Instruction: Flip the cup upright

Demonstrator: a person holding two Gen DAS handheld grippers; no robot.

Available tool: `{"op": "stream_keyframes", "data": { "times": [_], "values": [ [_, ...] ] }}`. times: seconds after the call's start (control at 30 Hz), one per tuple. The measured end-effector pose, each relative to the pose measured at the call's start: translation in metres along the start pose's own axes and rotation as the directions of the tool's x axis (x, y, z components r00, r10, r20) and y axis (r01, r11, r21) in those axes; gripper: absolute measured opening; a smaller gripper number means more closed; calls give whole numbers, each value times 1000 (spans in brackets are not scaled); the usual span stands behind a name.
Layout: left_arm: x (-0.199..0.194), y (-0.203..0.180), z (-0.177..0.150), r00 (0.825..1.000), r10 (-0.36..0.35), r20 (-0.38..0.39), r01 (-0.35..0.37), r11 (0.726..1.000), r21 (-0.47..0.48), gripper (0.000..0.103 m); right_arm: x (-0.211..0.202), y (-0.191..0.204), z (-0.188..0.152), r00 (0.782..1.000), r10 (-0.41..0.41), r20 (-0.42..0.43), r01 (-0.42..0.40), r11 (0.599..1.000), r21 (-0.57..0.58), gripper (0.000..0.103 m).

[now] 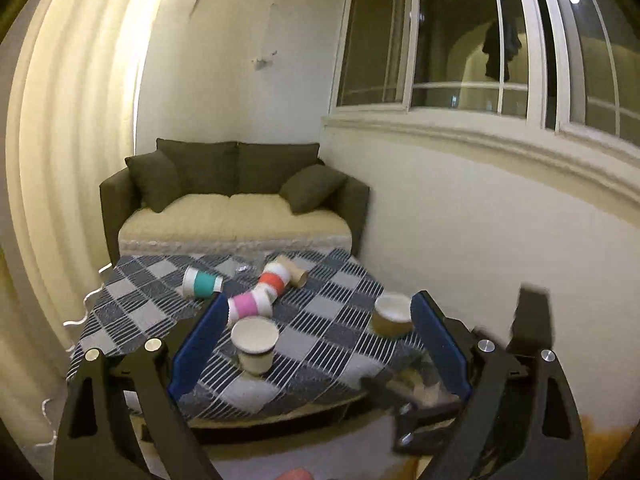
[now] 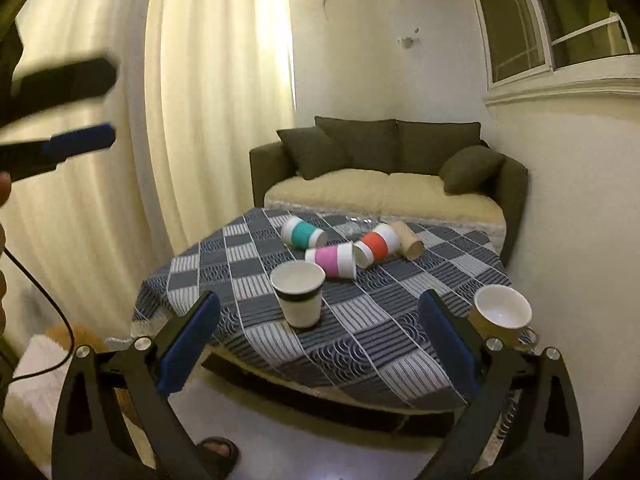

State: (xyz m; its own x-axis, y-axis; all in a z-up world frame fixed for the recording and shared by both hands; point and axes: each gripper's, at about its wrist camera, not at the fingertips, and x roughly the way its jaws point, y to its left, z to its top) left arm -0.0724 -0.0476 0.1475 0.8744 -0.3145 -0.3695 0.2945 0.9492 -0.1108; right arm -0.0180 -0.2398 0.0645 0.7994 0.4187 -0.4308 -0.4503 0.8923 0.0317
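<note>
Several paper cups are on a table with a checked cloth [image 1: 320, 344] [image 2: 360, 344]. A teal-banded cup [image 1: 202, 283] [image 2: 303, 232], a pink-banded cup [image 1: 250, 305] [image 2: 332, 261], an orange-banded cup [image 1: 274, 278] [image 2: 377, 245] and a plain brown cup [image 1: 292, 270] [image 2: 406, 239] lie on their sides. A white cup with a dark band [image 1: 255, 343] [image 2: 299, 293] and a brown cup [image 1: 393, 314] [image 2: 502, 314] stand upright. My left gripper [image 1: 316, 344] is open and empty above the near table edge. My right gripper [image 2: 320, 344] is open and empty, back from the table. The left gripper's fingers [image 2: 80, 140] show blurred at the right wrist view's left edge.
A dark sofa [image 1: 236, 196] [image 2: 384, 168] with cushions stands behind the table. A curtain [image 2: 200, 100] hangs at the left and a wall with a window [image 1: 480, 40] is at the right. A sandalled foot [image 2: 218, 452] and a cable [image 2: 48, 308] are near the floor.
</note>
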Motion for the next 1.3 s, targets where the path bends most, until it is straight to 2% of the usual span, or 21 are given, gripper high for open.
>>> {"op": "stream_keyframes", "data": {
  "times": [0.17,0.33,0.5,0.87,0.97,1.07,1.3],
  "values": [
    [14,17,-40,996,29,-79,-28,999,15,90,2,3,-16,999,-8,-40,7,1000,-27,98],
    [32,35,-79,990,25,-138,-20,999,32,90,17,6,-31,996,-10,-84,6,999,-40,98],
    [44,43,-103,985,27,-173,-15,997,69,90,32,6,-43,994,-8,-110,3,999,-49,98],
    [63,68,-122,980,30,-195,-14,997,81,90,60,2,-54,988,17,-151,-26,998,-53,98],
    [68,78,-126,978,51,-203,-40,998,57,90,62,-3,-54,990,3,-142,-9,999,-37,98],
    [70,87,-128,977,37,-211,-34,999,19,90,63,-8,-56,991,-6,-133,2,1000,-23,98],
    [73,89,-133,977,46,-206,-43,999,19,90,53,-11,-56,997,-11,-75,11,1000,-7,98]
  ]
}}
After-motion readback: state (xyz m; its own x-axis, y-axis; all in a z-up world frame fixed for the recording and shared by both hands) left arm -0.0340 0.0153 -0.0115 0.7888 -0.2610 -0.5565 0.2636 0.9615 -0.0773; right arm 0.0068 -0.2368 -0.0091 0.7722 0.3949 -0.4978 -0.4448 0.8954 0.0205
